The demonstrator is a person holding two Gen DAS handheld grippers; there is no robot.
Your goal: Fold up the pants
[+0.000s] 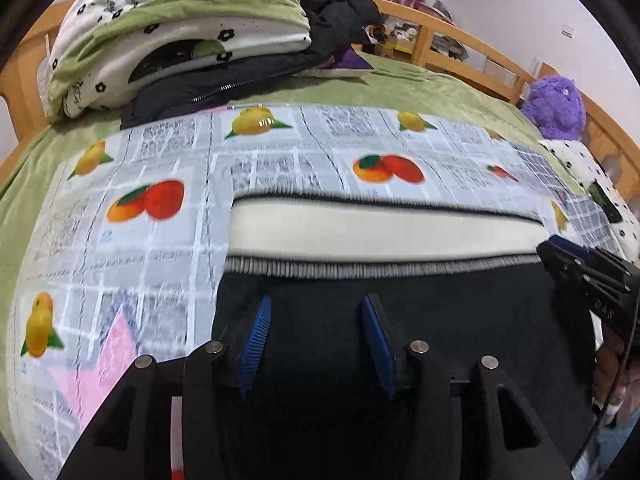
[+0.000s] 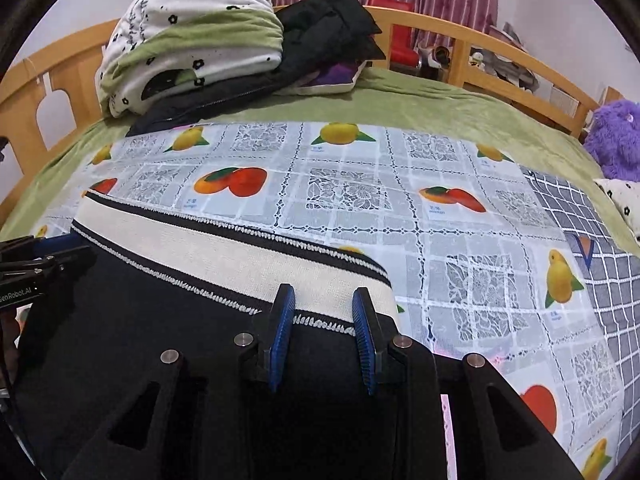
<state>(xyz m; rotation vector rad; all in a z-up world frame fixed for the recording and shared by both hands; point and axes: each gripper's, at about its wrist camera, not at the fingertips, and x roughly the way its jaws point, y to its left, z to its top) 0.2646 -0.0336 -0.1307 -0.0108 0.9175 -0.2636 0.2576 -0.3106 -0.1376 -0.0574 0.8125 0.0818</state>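
Black pants [image 1: 420, 320] with a cream waistband [image 1: 380, 232] lie flat on a fruit-print cloth [image 1: 160, 152] spread over a bed. My left gripper [image 1: 318, 320] stands open over the black fabric just below the waistband, near the left end, with only flat cloth showing between its pads. My right gripper [image 2: 324, 312] is open too. Its blue pads [image 2: 282, 336] straddle the lower stitched edge of the waistband [image 2: 224, 256] near the right end of the pants [image 2: 140, 320]. Each gripper shows at the edge of the other's view: the right gripper [image 1: 560, 248] and the left gripper [image 2: 60, 248].
At the head of the bed, folded quilts [image 1: 180, 28] lie on a black jacket [image 1: 224, 84]. A wooden rail [image 2: 500, 60] runs around the green bedspread [image 2: 420, 100]. A purple plush toy [image 1: 556, 104] sits at the far right, with a grey checked cloth [image 2: 600, 260] beside the fruit-print cloth.
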